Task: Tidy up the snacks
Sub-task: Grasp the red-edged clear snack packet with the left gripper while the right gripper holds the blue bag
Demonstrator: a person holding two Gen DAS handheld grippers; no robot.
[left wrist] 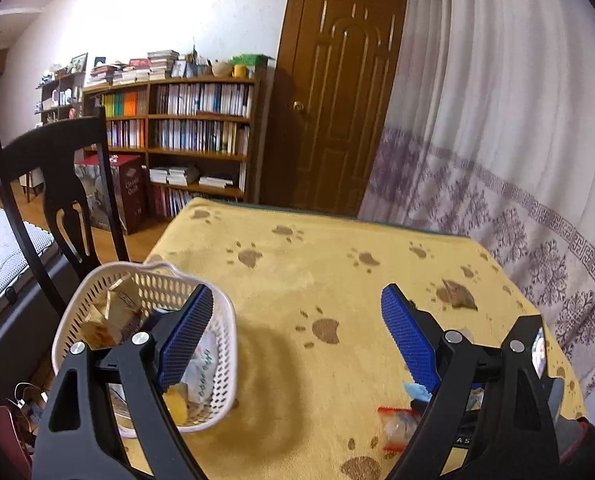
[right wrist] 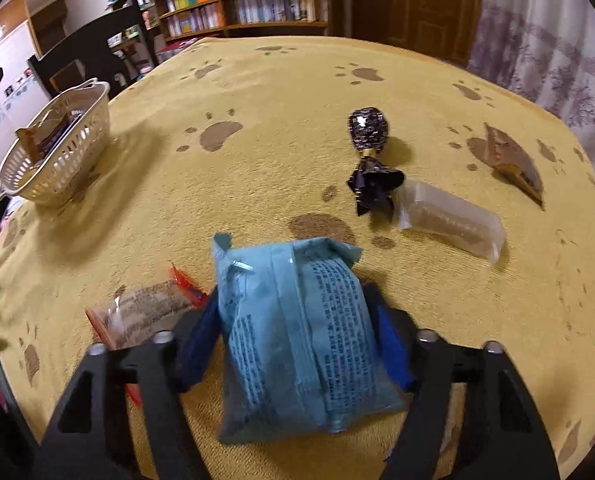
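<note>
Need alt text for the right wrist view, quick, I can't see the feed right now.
The right gripper is closed on a light blue snack packet over a yellow paw-print tablecloth. A red-edged clear packet lies left of it; a dark foil-wrapped sweet, clear wafer pack and brown packet lie ahead, with the white basket far left.

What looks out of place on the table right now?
Nothing is spilled or damaged. Four snacks lie loose on the yellow cloth outside the white basket: a dark foil-wrapped candy, a clear packet, a brown wrapper and a red-edged packet. The right gripper grips a blue packet.
</note>
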